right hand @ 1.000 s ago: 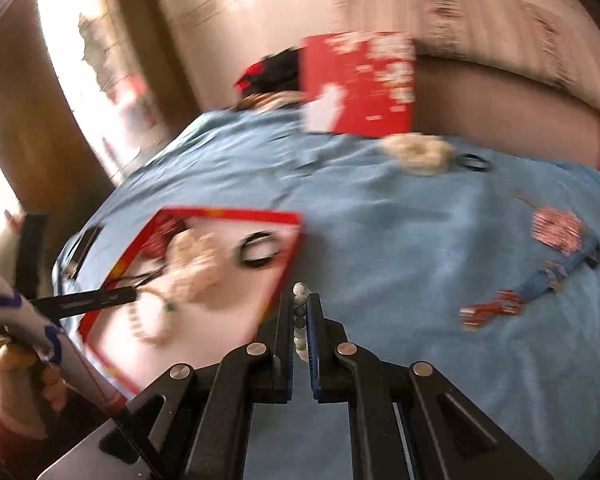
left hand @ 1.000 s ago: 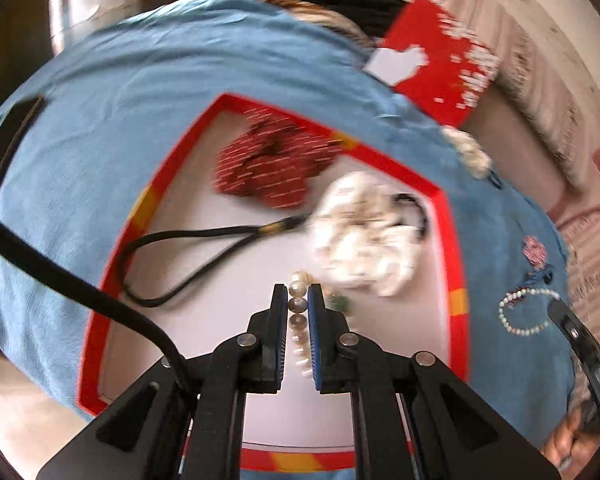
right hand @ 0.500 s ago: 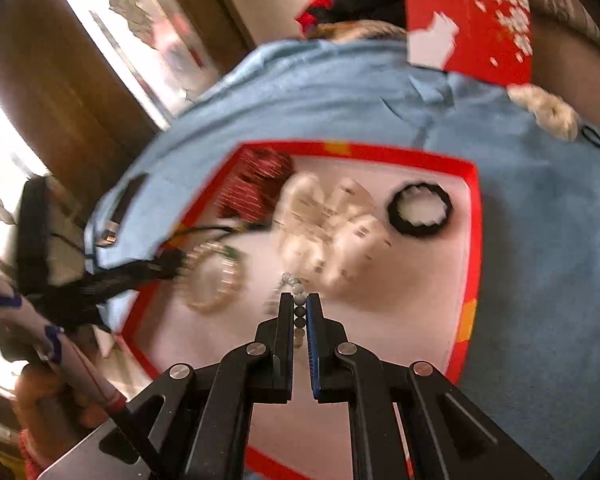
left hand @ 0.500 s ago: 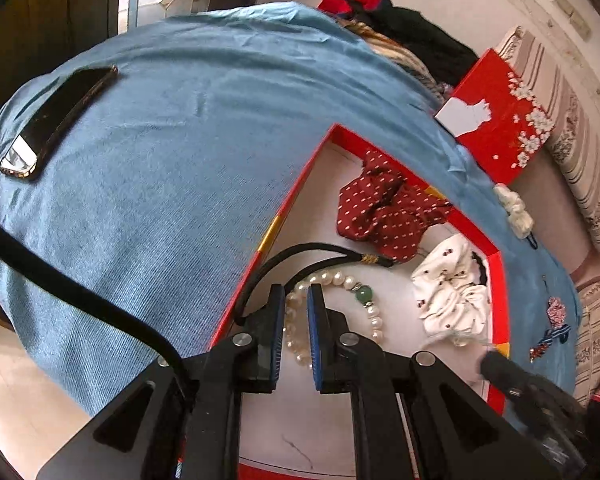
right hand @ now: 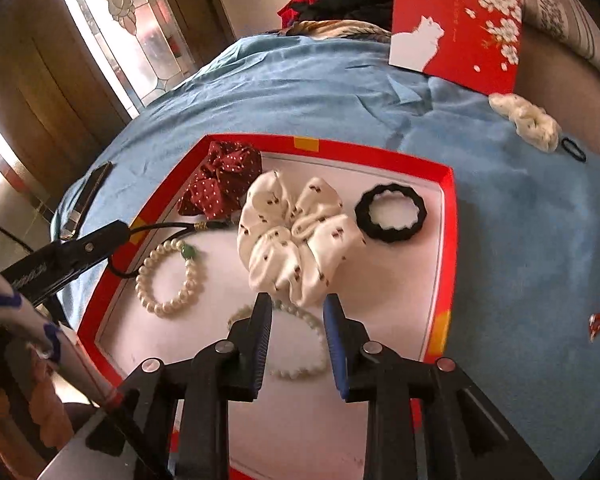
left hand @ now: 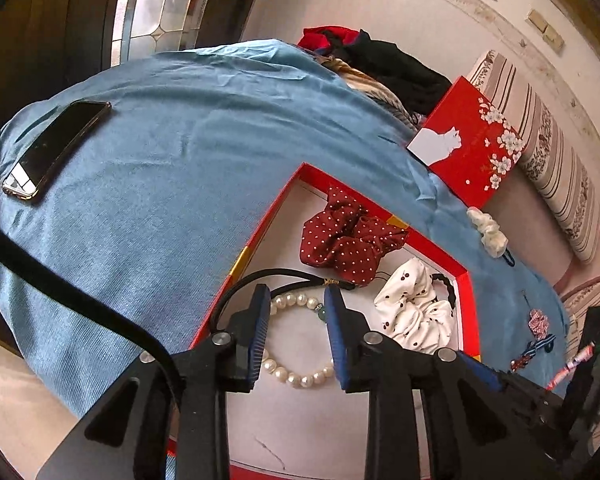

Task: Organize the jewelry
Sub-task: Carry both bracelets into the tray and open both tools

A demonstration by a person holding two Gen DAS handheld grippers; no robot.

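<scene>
once you spread both grippers wide, each pearl bracelet lay loose in the red tray (right hand: 448,216). left gripper (left hand: 298,334) straddled its bracelet (left hand: 296,376) at 6 o'clock; right gripper (right hand: 298,334) emptied too, over its own bracelet (right hand: 296,368); both looked placed.

surface: blue cloth (left hand: 172,184) | on it: red tray (right hand: 448,216); phone (left hand: 52,148); cream scrunchie (right hand: 528,120); red box (left hand: 472,148)

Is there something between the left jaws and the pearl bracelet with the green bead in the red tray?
Nothing visible stands in the way. The left gripper is open, and the pearl bracelet lies on the floor of the red tray right between and below its jaws. The black cord lies just beyond, not between.
</scene>
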